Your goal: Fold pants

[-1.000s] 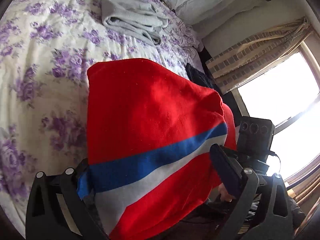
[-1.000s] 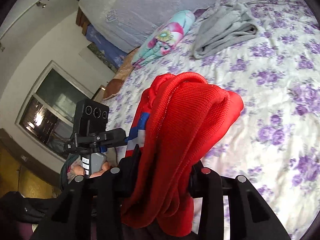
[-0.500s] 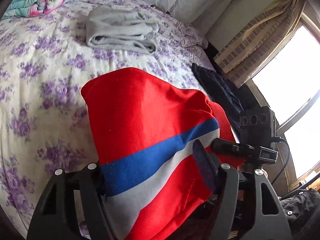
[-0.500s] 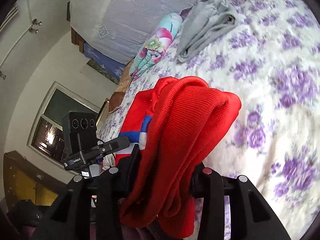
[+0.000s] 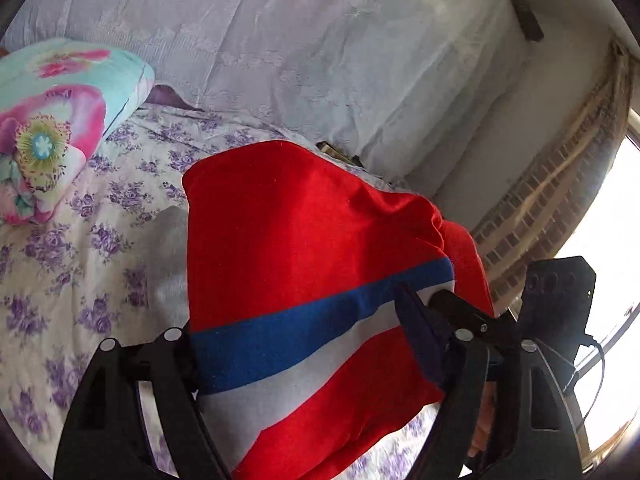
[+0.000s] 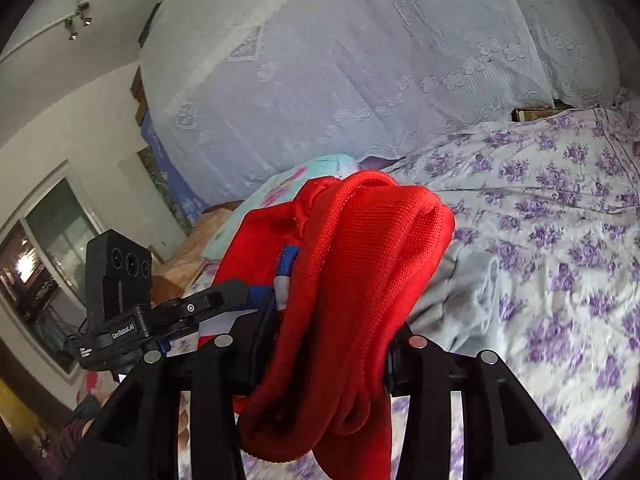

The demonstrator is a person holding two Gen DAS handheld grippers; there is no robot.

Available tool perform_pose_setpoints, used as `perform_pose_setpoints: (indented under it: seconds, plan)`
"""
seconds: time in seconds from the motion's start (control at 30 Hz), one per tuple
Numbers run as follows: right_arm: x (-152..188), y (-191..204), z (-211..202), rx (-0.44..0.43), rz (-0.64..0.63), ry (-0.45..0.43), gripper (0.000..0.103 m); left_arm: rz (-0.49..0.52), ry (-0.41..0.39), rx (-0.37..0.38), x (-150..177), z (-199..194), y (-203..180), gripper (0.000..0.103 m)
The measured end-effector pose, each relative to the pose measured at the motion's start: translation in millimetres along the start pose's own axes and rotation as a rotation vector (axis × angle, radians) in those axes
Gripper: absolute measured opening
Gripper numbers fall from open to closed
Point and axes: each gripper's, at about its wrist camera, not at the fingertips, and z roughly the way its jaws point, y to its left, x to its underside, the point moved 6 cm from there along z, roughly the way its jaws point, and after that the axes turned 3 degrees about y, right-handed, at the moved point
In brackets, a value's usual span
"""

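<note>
The red pants [image 5: 304,240] with a blue and white stripe hang folded between my two grippers, lifted above the floral bed [image 5: 60,264]. My left gripper [image 5: 304,356] is shut on the striped part of the pants. My right gripper [image 6: 332,344] is shut on a thick bunch of the red pants [image 6: 360,264]. The right gripper's body also shows at the right of the left wrist view [image 5: 556,304], and the left gripper's at the left of the right wrist view [image 6: 120,280]. The grippers are close side by side.
A folded grey garment [image 6: 460,292] lies on the bed just beyond the pants. A teal and pink flowered pillow [image 5: 52,120] lies at the far left. A lavender lace cover [image 5: 300,40] rises behind the bed. A window with curtain [image 5: 560,184] is at right.
Both grippers have carried the pants up and forward toward the head of the bed. The grey garment is now mostly hidden behind the pants, and the lace cover fills the upper views.
</note>
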Motion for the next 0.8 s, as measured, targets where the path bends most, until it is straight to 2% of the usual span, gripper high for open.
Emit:
perform_pose_setpoints:
  seconds: [0.03, 0.07, 0.1, 0.17, 0.2, 0.23, 0.3, 0.43, 0.53, 0.6, 0.63, 0.67, 0.8]
  plan:
    - [-5.4, -13.2, 22.2, 0.035, 0.001, 0.003, 0.047, -0.026, 0.011, -0.016, -6.4, 18.0, 15.3, 0.083]
    - [-8.7, -28.7, 43.6, 0.088, -0.001, 0.005, 0.054, -0.060, 0.033, -0.052, -10.7, 44.0, 39.8, 0.086]
    - [-7.3, -47.3, 66.7, 0.182, -0.006, 0.020, 0.070, -0.098, 0.065, -0.090, -11.0, 66.0, 63.6, 0.088]
    - [3.4, -90.8, 100.2, 0.437, -0.008, 0.063, 0.074, -0.225, 0.181, -0.181, 3.4, 109.3, 122.5, 0.087]
    - [7.2, -106.2, 105.6, 0.499, -0.010, 0.070, 0.079, -0.285, 0.196, -0.182, 7.5, 116.5, 143.0, 0.095]
    - [8.1, -110.9, 97.4, 0.448, 0.002, 0.020, 0.082, -0.332, 0.174, -0.130, 7.5, 113.0, 150.8, 0.095]
    - [10.2, -109.8, 68.1, 0.406, 0.033, -0.059, 0.085, -0.342, 0.126, -0.083, 1.6, 93.4, 150.4, 0.094]
    - [12.7, -85.7, -9.1, 0.322, 0.029, -0.193, 0.090, -0.257, 0.032, -0.078, -5.0, 29.9, 120.9, 0.094]
    - [28.0, -50.1, -73.0, 0.236, 0.027, -0.232, 0.092, -0.126, -0.036, -0.140, 7.7, -27.1, 73.9, 0.094]
    - [47.8, -18.6, -117.4, 0.195, -0.011, -0.247, 0.100, -0.018, -0.065, -0.143, 33.1, -67.1, 28.2, 0.095]
    - [61.6, -1.2, -139.7, 0.182, -0.041, -0.259, 0.100, 0.027, -0.080, -0.152, 47.5, -86.5, 6.7, 0.096]
    - [75.1, 15.0, -161.4, 0.186, -0.077, -0.273, 0.100, 0.068, -0.088, -0.169, 64.6, -108.4, -16.2, 0.098]
    - [116.2, 64.9, -235.6, 0.206, -0.186, -0.251, 0.100, 0.209, -0.128, -0.135, 115.2, -191.3, -99.8, 0.098]
